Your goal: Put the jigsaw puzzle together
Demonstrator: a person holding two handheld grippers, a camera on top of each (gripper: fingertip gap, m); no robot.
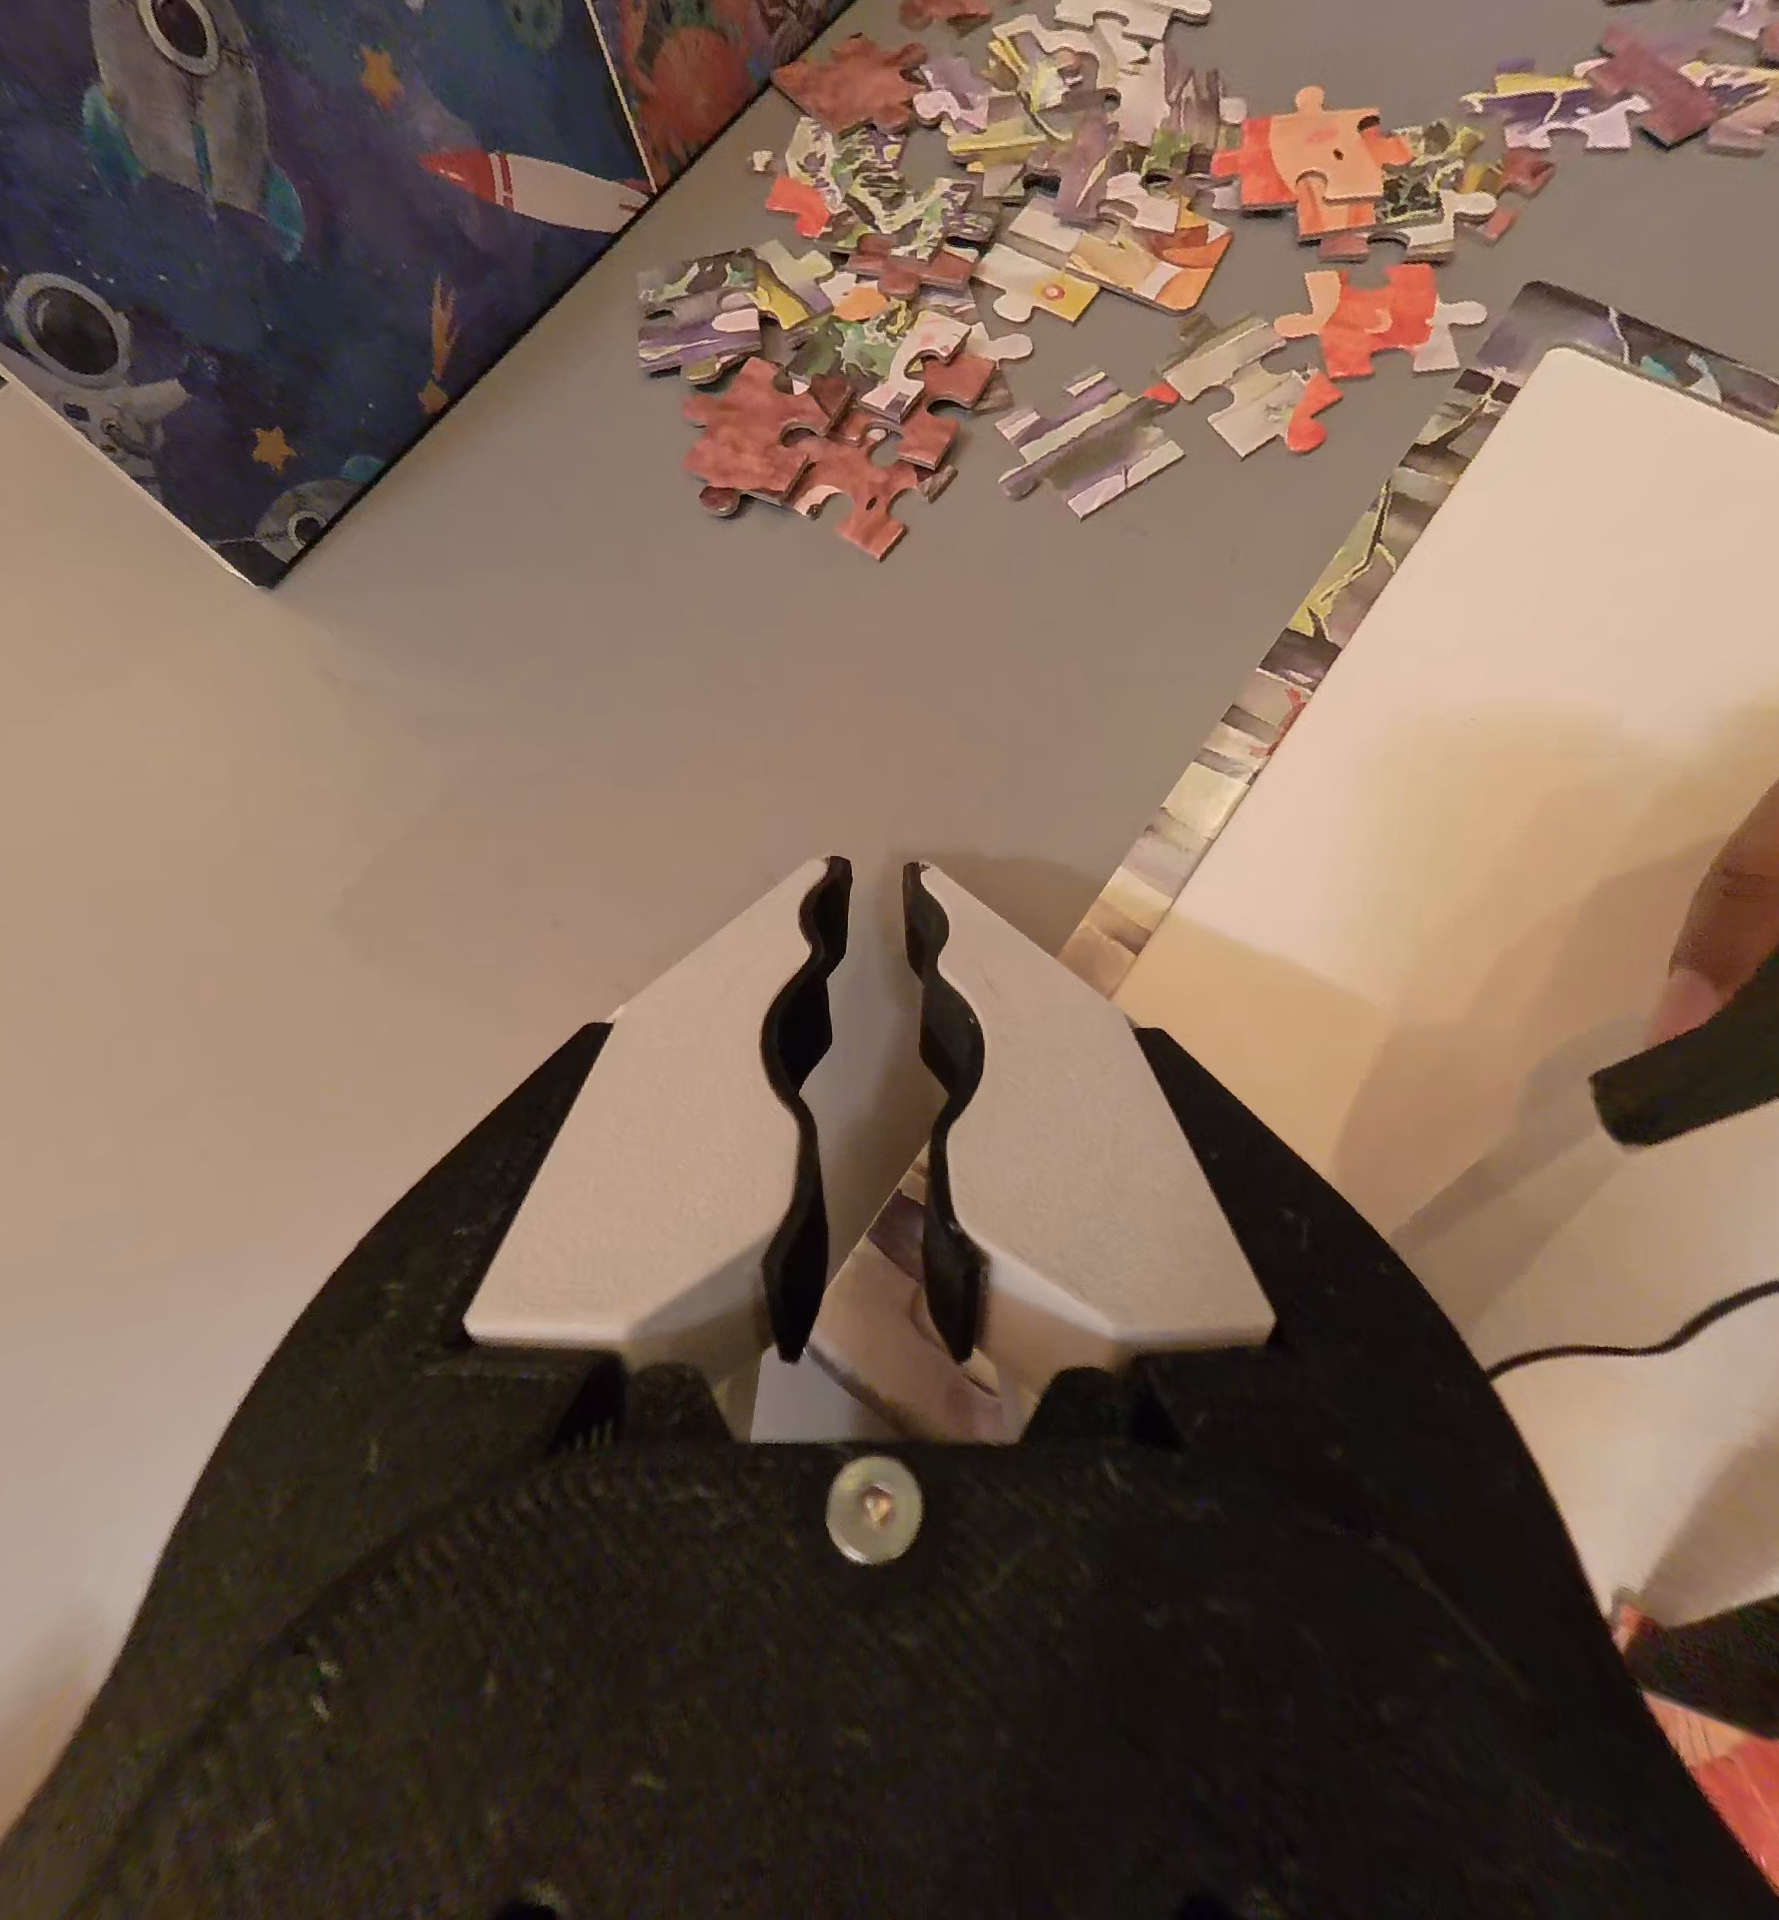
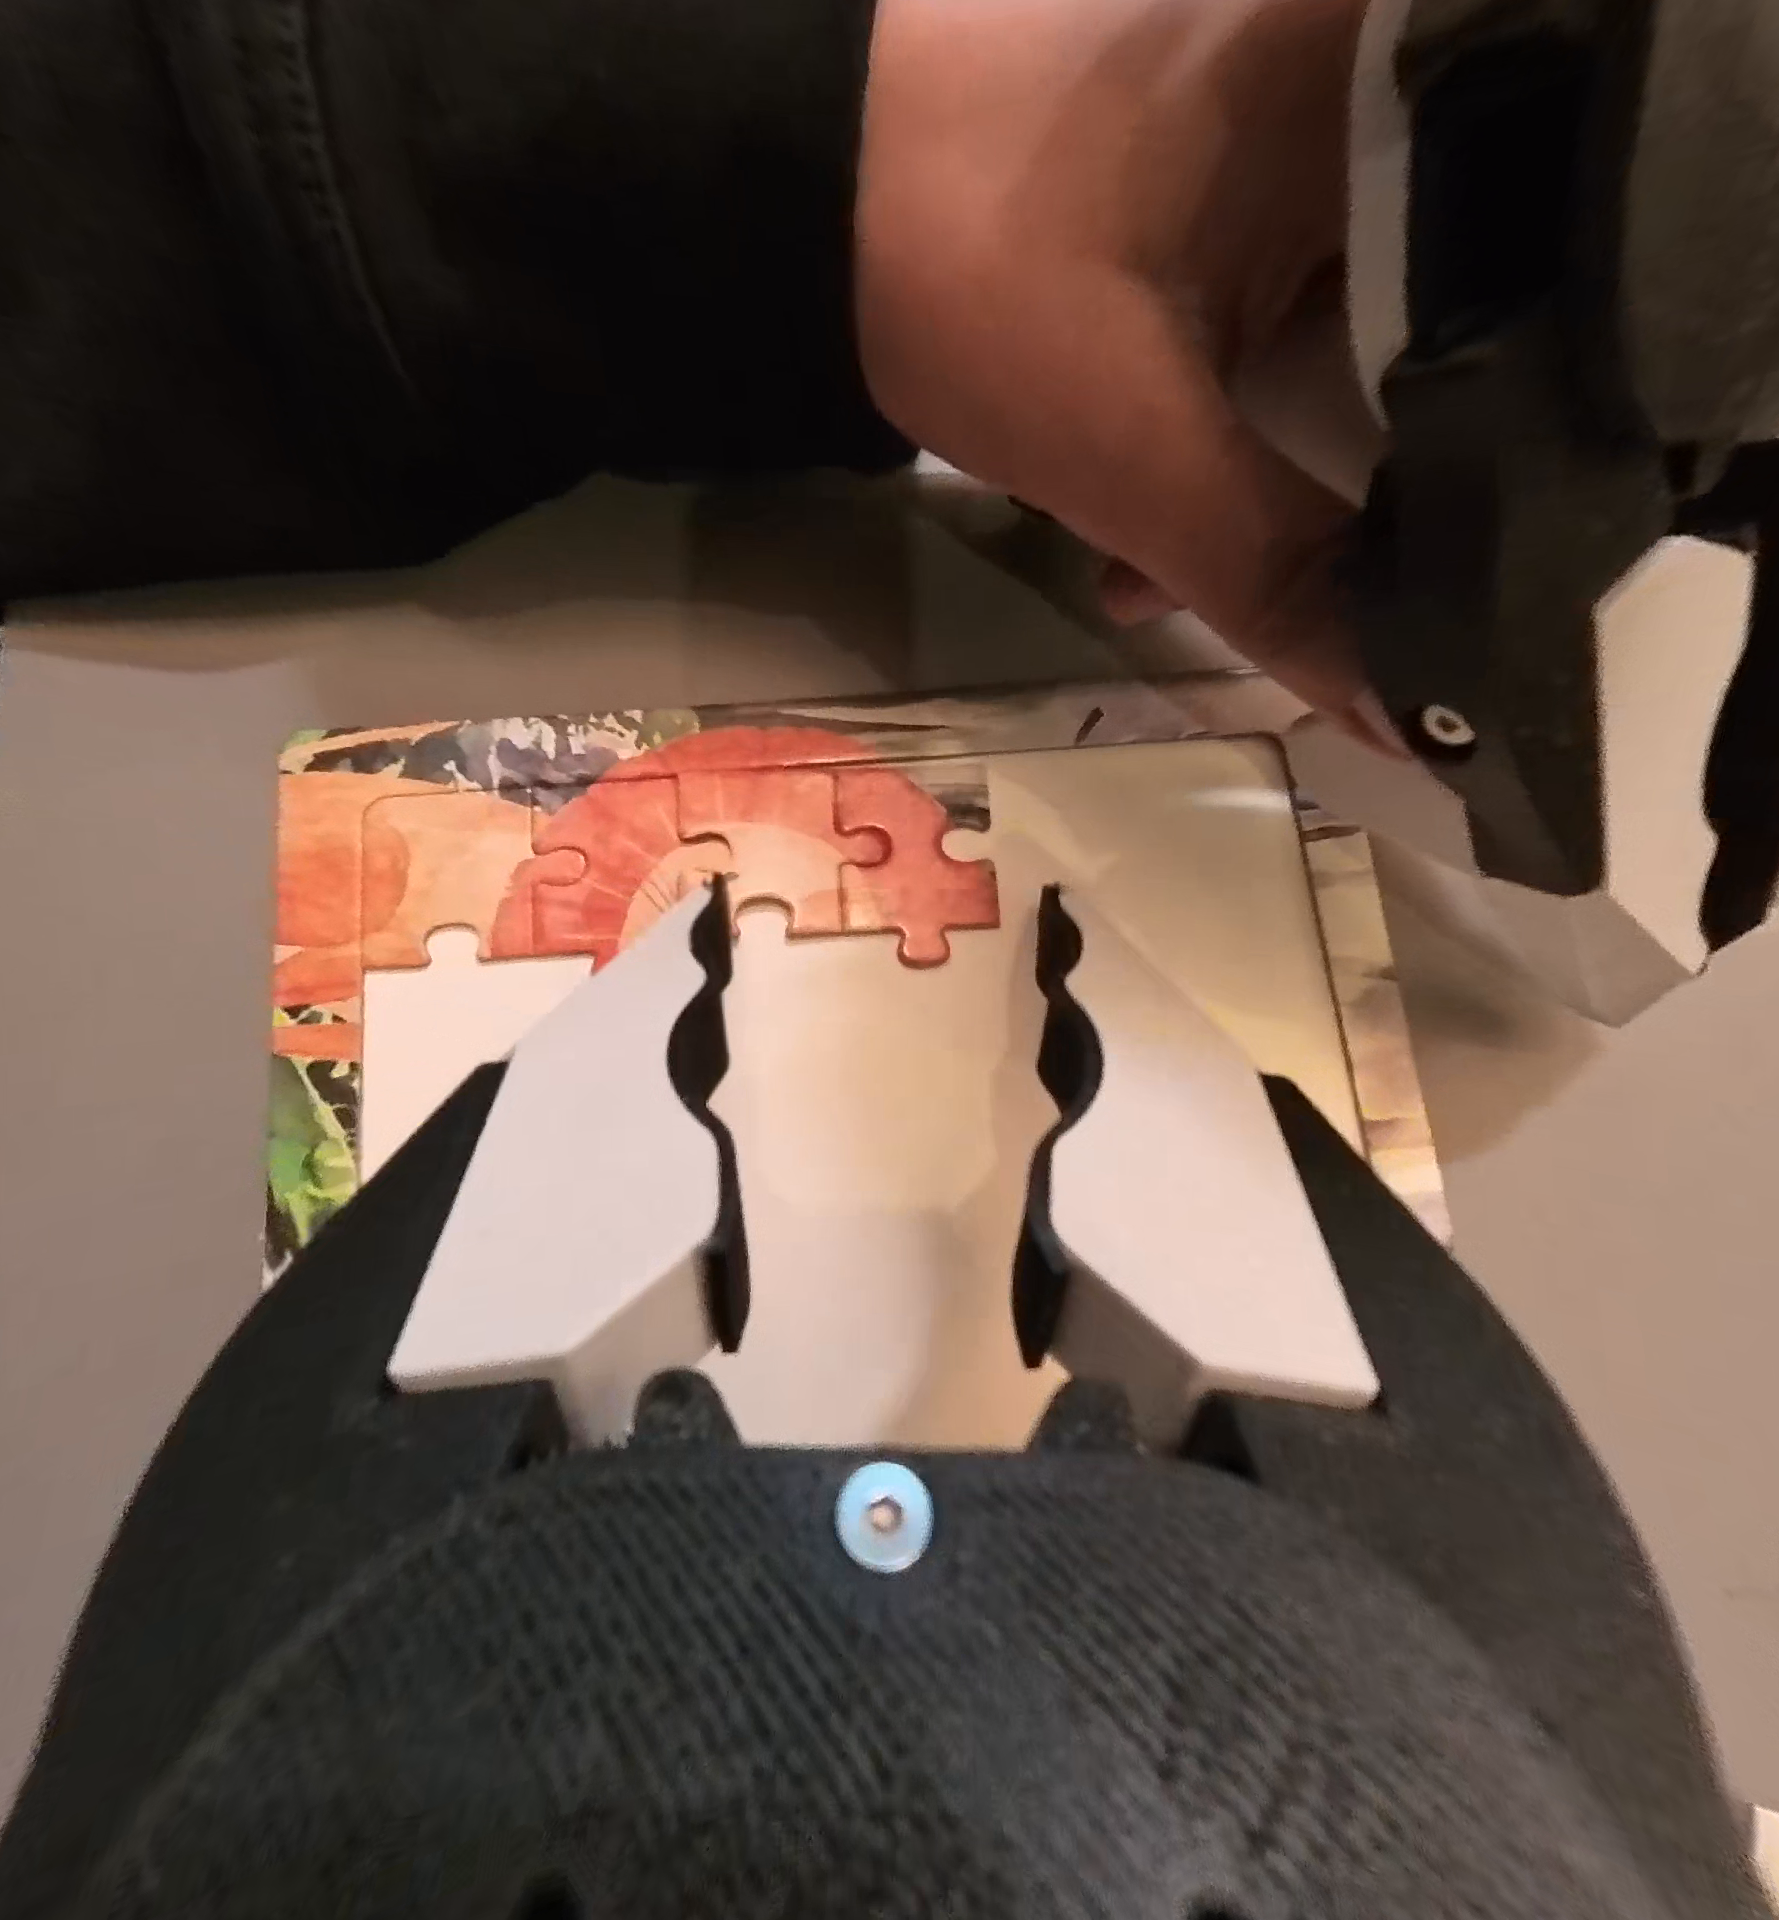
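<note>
Judging progress: stood early, by the look of the tray.
Tray [image 2: 1321, 997]: lay flat on the counter [image 1: 241, 831], printed border around a mostly bare white well.
Placed pieces [image 2: 760, 862]: sat locked in a short orange row along the tray's edge nearest the person, roughly four or five; the rest of the well was unfilled.
Loose pieces [image 1: 968, 312]: lay heaped well beyond the tray's far corner, many face up, some brown backs showing.
Left claw [image 1: 877, 894]: hovered just beside the tray's corner, narrowed to a slim gap, gripping nothing visible.
Right claw [image 2: 880, 894]: hung over the tray's well near the placed row, spread wide, holding nothing.
Box [image 1: 241, 260]: stood beyond the tray, left of the heap.
Remaining: looked like nearly the whole picture, with the heap still to be sorted and fitted.
</note>
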